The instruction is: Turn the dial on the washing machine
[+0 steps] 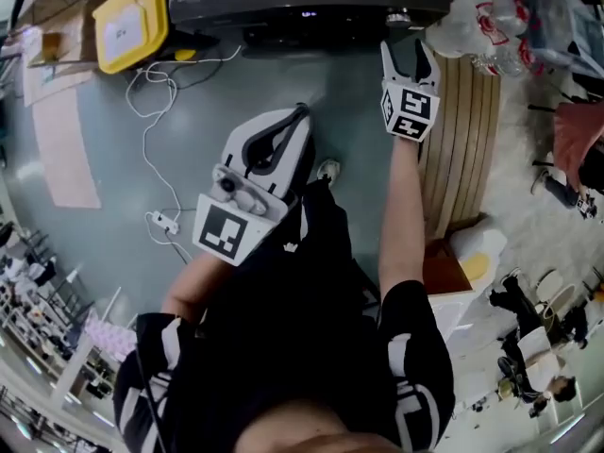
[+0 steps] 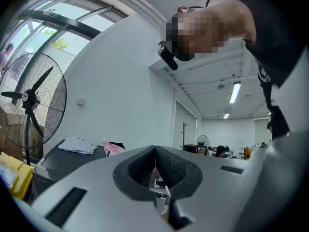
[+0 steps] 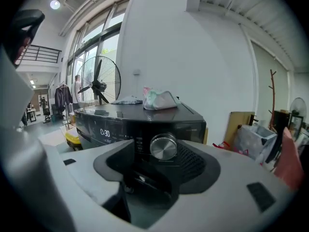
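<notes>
1. Nearest, held against the person's dark top, the left claw (image 1: 300, 113) has its jaws pressed together on nothing.
2. Farther off on the right, the right claw (image 1: 408, 55) reaches toward the glossy black washing machine (image 3: 116, 122), jaws spread wide and empty.
3. The round brushed-silver dial (image 3: 163, 146) sits at the right end of the machine's front panel. It is framed in the gap between those jaws, apparently untouched.
4. Judging by this, no grip is on the dial. Whether it has been turned cannot be told. If not, closing and twisting remain.
5. The lit display (image 3: 105, 132) left of the dial seems to read "0:30". Print beside the dial is too small to read.
</notes>
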The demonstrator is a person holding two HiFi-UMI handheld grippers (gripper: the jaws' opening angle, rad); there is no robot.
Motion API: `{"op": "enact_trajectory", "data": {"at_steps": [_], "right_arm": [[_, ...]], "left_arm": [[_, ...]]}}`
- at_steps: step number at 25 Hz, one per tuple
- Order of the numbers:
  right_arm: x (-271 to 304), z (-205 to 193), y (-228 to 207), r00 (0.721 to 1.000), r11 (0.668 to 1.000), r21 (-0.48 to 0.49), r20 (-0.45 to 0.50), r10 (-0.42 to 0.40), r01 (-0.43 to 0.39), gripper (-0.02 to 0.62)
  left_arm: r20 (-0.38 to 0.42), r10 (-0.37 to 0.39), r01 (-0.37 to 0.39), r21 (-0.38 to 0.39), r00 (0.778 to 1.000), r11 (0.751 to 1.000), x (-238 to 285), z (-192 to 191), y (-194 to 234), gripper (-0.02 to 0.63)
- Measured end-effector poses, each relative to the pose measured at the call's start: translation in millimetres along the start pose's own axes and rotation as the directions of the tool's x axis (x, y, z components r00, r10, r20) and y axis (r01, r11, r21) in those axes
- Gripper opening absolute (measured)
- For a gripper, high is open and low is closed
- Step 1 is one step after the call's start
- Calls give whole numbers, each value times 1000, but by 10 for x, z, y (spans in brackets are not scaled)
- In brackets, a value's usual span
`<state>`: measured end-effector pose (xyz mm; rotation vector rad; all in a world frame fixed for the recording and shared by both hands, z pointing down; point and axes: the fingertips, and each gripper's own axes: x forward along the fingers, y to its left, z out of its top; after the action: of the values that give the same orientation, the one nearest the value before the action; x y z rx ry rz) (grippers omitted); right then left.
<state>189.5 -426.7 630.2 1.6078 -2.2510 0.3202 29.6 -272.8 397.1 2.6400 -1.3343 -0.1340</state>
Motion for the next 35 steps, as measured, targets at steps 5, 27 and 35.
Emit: {"op": "enact_trajectory", "data": {"at_steps": [5, 27, 35], "right_arm": [[391, -324, -122, 1000, 1000, -28, -18, 6, -6, 304], [774, -407, -276, 995, 908, 409, 31, 90, -95, 287], [783, -391, -174, 999, 999, -37, -28, -28, 27, 300]], "left_arm": [[-26, 7, -7, -22, 1000, 1000, 51, -400, 66, 23], [-36, 28, -30, -59, 999, 998, 44, -714, 219, 23], [-42, 26, -28, -60, 999, 998, -13, -739, 235, 23]]}}
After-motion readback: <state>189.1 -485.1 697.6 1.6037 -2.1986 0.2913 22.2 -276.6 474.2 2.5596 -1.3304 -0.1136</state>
